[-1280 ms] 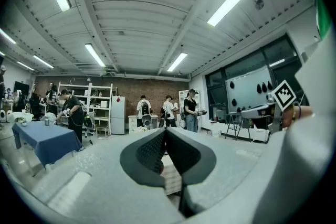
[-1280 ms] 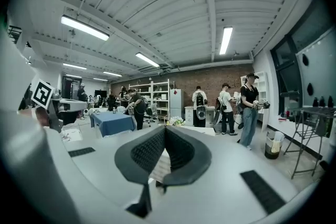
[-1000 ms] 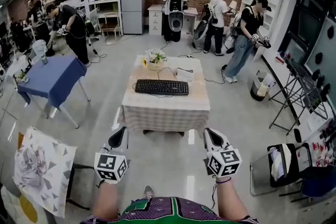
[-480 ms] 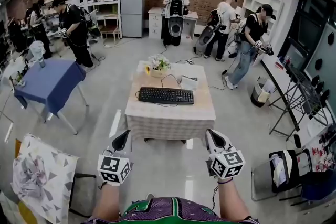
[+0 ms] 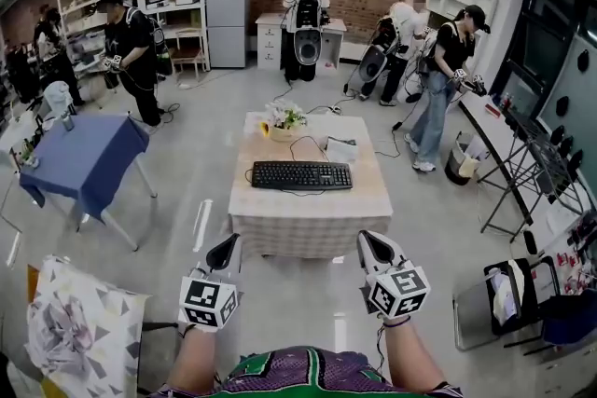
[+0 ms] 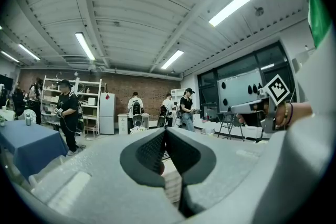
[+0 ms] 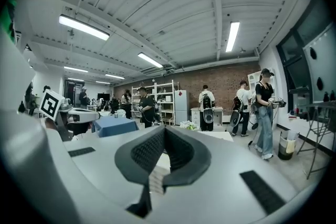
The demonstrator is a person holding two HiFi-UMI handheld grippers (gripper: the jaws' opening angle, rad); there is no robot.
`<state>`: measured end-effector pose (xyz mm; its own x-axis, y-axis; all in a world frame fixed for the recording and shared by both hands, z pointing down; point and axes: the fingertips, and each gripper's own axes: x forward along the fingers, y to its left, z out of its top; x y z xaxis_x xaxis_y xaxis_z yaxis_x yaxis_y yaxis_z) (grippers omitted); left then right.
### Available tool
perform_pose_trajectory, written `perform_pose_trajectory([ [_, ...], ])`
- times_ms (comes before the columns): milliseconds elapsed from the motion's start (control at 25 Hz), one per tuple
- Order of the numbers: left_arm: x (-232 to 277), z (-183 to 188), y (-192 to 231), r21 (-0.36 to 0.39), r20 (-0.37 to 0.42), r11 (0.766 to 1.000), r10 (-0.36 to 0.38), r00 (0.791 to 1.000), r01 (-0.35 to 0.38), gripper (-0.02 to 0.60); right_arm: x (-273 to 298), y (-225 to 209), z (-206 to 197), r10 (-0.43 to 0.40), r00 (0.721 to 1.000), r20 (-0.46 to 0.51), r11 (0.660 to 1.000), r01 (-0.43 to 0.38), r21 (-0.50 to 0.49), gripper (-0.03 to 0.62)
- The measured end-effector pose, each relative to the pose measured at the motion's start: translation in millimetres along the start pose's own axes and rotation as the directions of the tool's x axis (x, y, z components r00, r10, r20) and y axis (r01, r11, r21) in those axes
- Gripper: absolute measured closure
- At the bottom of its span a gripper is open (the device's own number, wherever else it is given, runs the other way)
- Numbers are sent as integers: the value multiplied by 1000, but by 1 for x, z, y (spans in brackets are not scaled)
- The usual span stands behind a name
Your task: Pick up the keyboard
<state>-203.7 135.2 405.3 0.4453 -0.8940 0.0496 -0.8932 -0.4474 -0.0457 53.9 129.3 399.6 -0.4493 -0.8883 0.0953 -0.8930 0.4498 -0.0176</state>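
Note:
A black keyboard (image 5: 301, 175) lies across the middle of a small table (image 5: 308, 212) with a pale checked cloth, straight ahead in the head view. Its cable loops back toward the far edge. My left gripper (image 5: 225, 250) and right gripper (image 5: 375, 246) are held level side by side over the floor, short of the table's near edge. Both are shut, jaws pressed together with nothing between them. In the left gripper view the jaw tips (image 6: 165, 131) meet, and in the right gripper view the jaw tips (image 7: 164, 130) meet too; the tabletop is mostly hidden behind them.
A flower pot (image 5: 283, 120) and a white box (image 5: 341, 149) sit at the table's far end. A blue-clothed table (image 5: 79, 165) stands left, a patterned cloth (image 5: 79, 322) near left, a folding chair with a bag (image 5: 508, 295) at right. Several people work at the back by shelves.
Both grippers have advanced toward the keyboard table, which now sits closer and larger in the head view. Jaws stay shut. People in the background have shifted slightly.

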Motion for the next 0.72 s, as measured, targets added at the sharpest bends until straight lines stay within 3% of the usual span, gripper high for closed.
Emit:
perform_pose_trajectory([
  [480,23,-21,25,-28,-29,1000,-5,1000,4,565,11,-19,-10,-78,996,-43,997,77,-18,591],
  [720,51,-18,31,-45,-34,999,11,999,-13,565,44,-47,-6,-48,998,-32,999,49,18,591],
])
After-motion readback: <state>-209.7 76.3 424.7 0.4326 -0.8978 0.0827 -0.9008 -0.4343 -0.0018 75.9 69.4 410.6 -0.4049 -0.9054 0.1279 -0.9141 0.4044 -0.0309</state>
